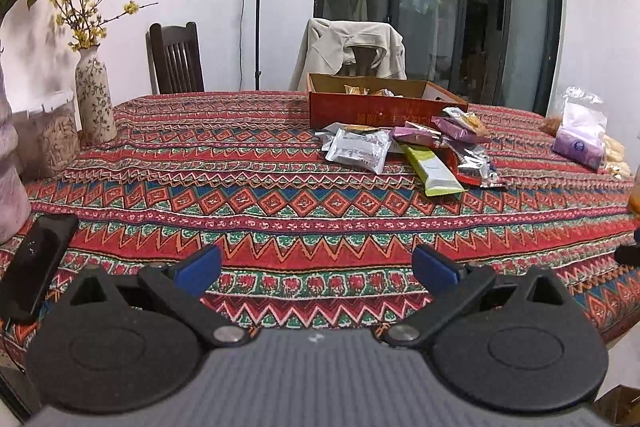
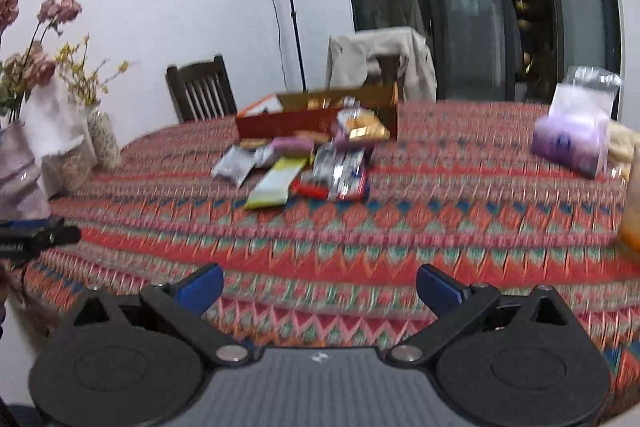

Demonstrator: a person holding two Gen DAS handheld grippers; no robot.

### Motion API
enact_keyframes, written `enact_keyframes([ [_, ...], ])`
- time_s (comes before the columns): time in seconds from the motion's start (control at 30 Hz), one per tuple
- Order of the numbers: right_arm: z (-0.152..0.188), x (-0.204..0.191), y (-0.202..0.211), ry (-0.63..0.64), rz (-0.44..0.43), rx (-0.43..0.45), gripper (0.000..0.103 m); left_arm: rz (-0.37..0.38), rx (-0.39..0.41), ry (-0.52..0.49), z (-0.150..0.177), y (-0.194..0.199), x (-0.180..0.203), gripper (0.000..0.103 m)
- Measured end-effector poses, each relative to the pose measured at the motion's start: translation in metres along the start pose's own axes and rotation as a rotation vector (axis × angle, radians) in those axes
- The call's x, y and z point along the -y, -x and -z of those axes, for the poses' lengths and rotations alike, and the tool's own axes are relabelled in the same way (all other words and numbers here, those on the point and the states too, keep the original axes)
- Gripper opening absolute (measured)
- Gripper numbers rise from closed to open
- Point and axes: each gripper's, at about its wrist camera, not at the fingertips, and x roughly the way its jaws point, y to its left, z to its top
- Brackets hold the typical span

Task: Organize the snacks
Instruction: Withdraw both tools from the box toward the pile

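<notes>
1. The red cardboard box (image 1: pixel 384 107) sits far across the patterned tablecloth (image 1: pixel 280 211), in front of a chair draped with a pale jacket (image 1: pixel 352 45); a few wrapped snacks already lie inside it.
2. The loose snacks are heaped just in front of the box, touching one another: a silver packet (image 1: pixel 358 149) on the pile's left, purple wrappers (image 1: pixel 416 135) against the box wall, a yellow-green bar (image 1: pixel 434 169) nearest me, and a red-and-silver packet (image 1: pixel 476 167) beside it.
3. These look light and crinkly (foil and film, probably slippery), soft enough to crush, so I'd pinch a flat sealed end or an edge, not the middle.
4. The yellow-green bar is the clearest pick: its long axis runs away from the box towards the near right of the table in the left wrist view, one short end overhung by the purple wrappers, the other free.
5. The left gripper (image 1: pixel 318 267) hangs well short of the pile, jaws spread wide, nothing between them.
6. The right gripper (image 2: pixel 320 287) is likewise wide apart and empty, also well short of the box (its view is blurred).
7. A purple tissue pack (image 1: pixel 578 147) lies well to the box's right, a flowered vase (image 1: pixel 94 99) well to its left.
</notes>
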Motion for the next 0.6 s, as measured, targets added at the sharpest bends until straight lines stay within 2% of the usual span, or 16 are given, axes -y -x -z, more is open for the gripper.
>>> enact_keyframes([
  [0.13,0.006,0.000,0.001,-0.002,0.054,-0.012,0.103,0.014,0.010,0.017,0.000,-0.005,-0.006,0.103],
  [0.3,-0.002,0.001,-0.007,-0.024,0.072,0.013,0.103,0.040,0.006,-0.004,-0.004,-0.020,-0.001,0.103],
  [0.6,-0.042,-0.008,-0.067,0.061,0.063,0.046,0.103,0.082,-0.011,-0.084,-0.028,-0.080,0.020,0.103],
])
